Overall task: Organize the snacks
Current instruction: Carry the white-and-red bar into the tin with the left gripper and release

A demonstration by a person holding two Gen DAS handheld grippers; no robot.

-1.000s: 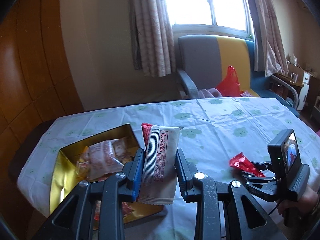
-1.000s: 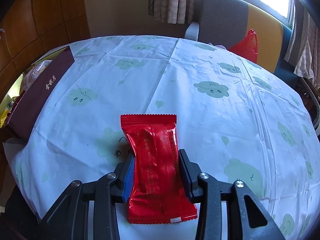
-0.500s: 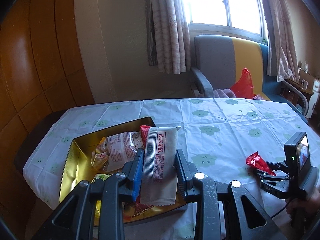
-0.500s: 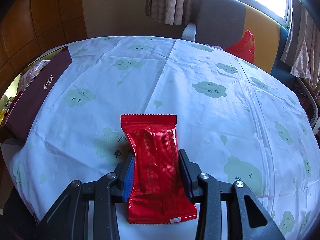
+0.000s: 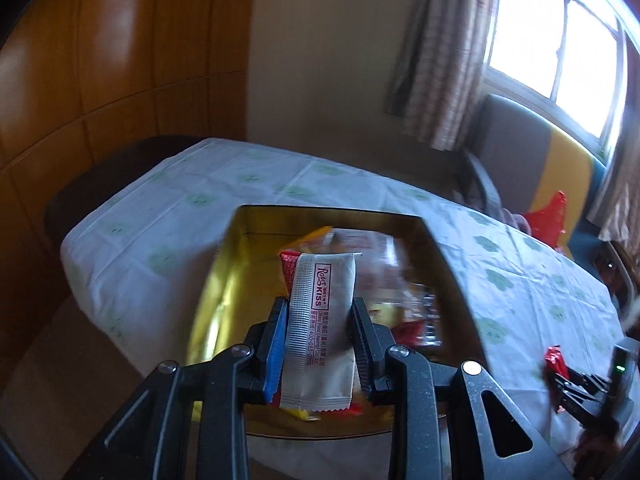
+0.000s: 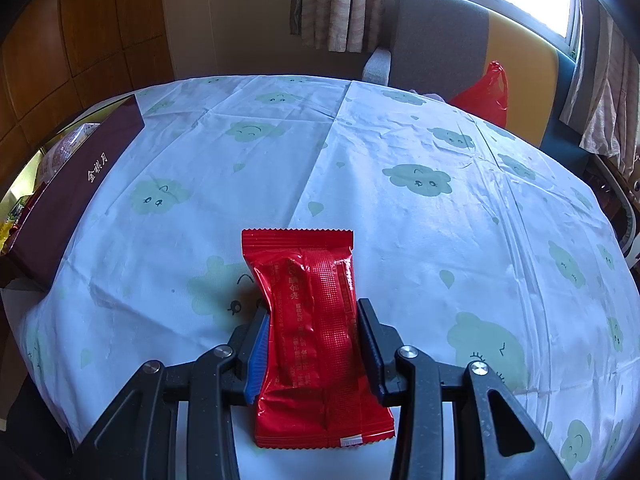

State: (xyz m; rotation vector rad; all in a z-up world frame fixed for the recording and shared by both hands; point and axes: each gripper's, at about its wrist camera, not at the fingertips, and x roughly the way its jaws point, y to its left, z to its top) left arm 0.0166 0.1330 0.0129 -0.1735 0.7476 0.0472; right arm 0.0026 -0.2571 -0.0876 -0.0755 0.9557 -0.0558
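- Snacks are split between the two grippers: the left gripper is clamped on a silver-white wafer packet, its pads pressing the packet's long sides.
- That packet stands with its long axis running away from the camera, its far crimped end pointing toward the far wall and its printed face up; a red-edged wrapper shows just behind its far left corner.
- It hangs above the open gold-lined box, whose inside holds a blurred jumble of yellow, red and clear wrappers.
- Right gripper is closed on a red foil packet, pinched at its waist so the foil creases inward.
- Its long axis also runs near to far, the far serrated end lying over the tablecloth, the near end reaching back between the black finger arms.
- From the right wrist view, the box sits at the far left edge of the table, its dark maroon side bearing gold characters.
- White cloth with pale green cloud faces covers the table, creased along fold lines.
- Beyond the table stand a grey and yellow armchair with a red plastic bag on it, patterned curtains, a bright window, and orange wood panelling on the left wall.
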